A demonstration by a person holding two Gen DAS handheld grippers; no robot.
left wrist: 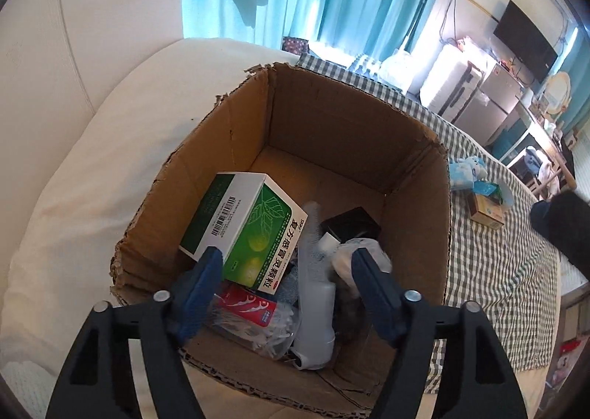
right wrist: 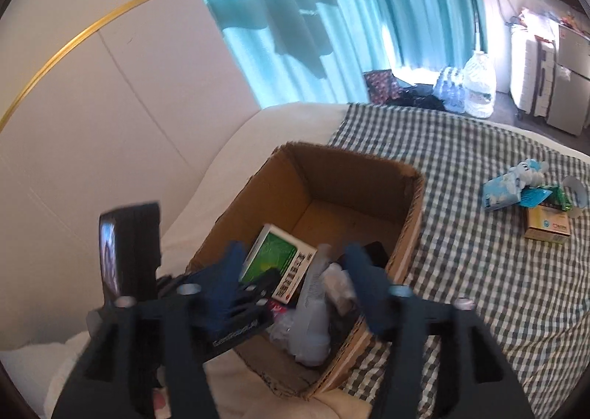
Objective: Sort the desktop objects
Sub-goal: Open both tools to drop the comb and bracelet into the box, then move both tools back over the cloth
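Left gripper hangs over the near-left part of the cardboard box, pointing down into it. Jaws spread wide, nothing between the pads; the blue fingers straddle the pile inside without clear contact. In the right wrist view the left gripper shows as a dark body at the box's near-left rim, partly blurred, with the right gripper's own finger in front of it.

Right gripper is held higher and further back, aimed at the same box from its near side. Jaws equally wide apart, holding nothing.

Box contents, left to right: green-and-white medicine box tilted against the left wall; below it a clear packet with a red label, floss picks by the look of it; a grey-white brush-like tool lying lengthwise; a crumpled pale bag; a black item behind, mostly covered. What lies under the pile cannot be made out.

On the checked cloth, well apart from the box to the right: a blue-white soft toy, a blue tissue pack, a small tan carton. A dark shape at the left view's right edge is cut off and unidentifiable. A black upright device at the right view's left is blurred.
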